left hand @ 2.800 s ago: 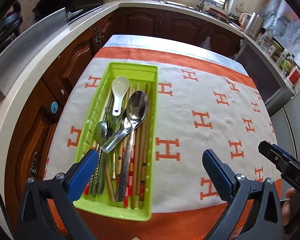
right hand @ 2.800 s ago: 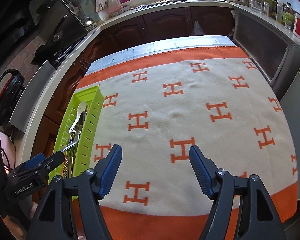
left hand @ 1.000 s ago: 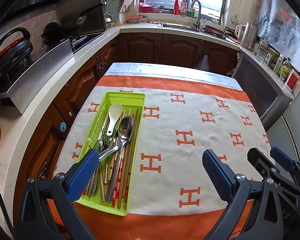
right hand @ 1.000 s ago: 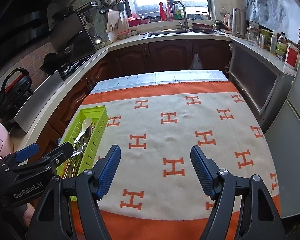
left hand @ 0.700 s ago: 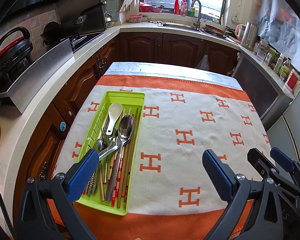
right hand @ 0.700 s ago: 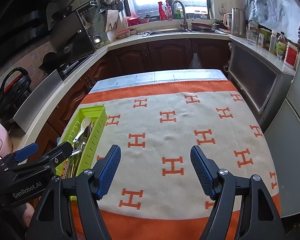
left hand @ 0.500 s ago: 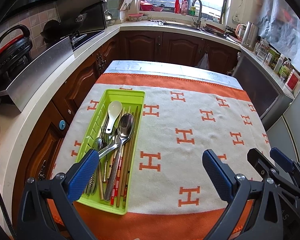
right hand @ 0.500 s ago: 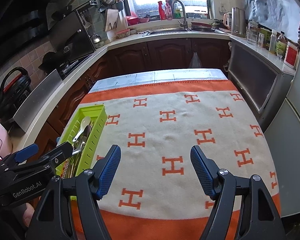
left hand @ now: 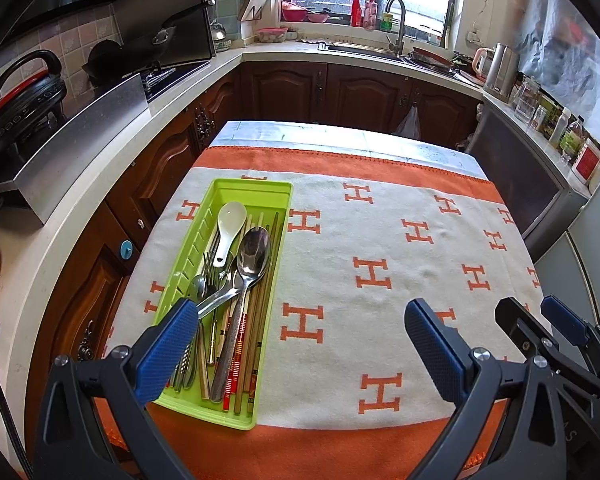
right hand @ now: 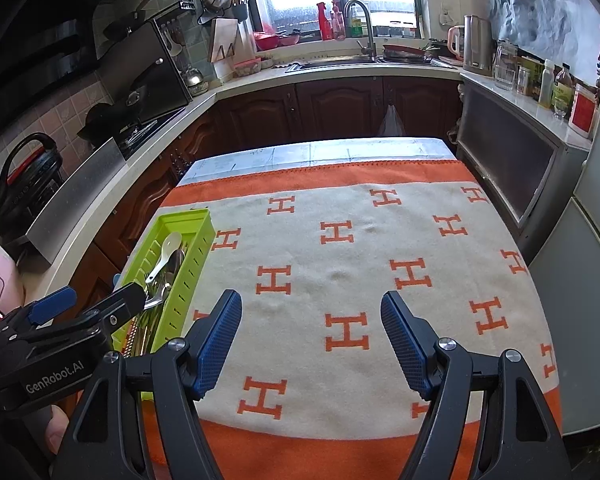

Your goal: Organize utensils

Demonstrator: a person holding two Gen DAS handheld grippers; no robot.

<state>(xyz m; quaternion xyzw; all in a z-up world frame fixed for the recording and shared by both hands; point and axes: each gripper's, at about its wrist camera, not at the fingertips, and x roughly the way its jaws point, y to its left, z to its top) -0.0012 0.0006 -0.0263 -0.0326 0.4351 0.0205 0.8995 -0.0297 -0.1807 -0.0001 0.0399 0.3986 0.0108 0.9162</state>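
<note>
- Lying in the green tray (left hand: 247,186) at the left of the surface (left hand: 380,248), the utensils (left hand: 236,280) overlap; lower handles are hidden.
- Left gripper (left hand: 300,344) fingers stand wide apart, empty.
- Right gripper (right hand: 311,338) fingers apart too, above the blanket (right hand: 340,272).

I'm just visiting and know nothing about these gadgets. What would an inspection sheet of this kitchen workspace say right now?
Surface: cream blanket with orange H pattern covers the table.
Job's things: lime-green plastic tray holds a white ceramic spoon, large steel spoon, forks and chopsticks, piled together.
Clutter: nothing seen on the blanket.
Grippers: left gripper and right gripper open, empty.
Cables: nothing seen.
Surroundings: dark wooden cabinets, sink below the window.
</note>
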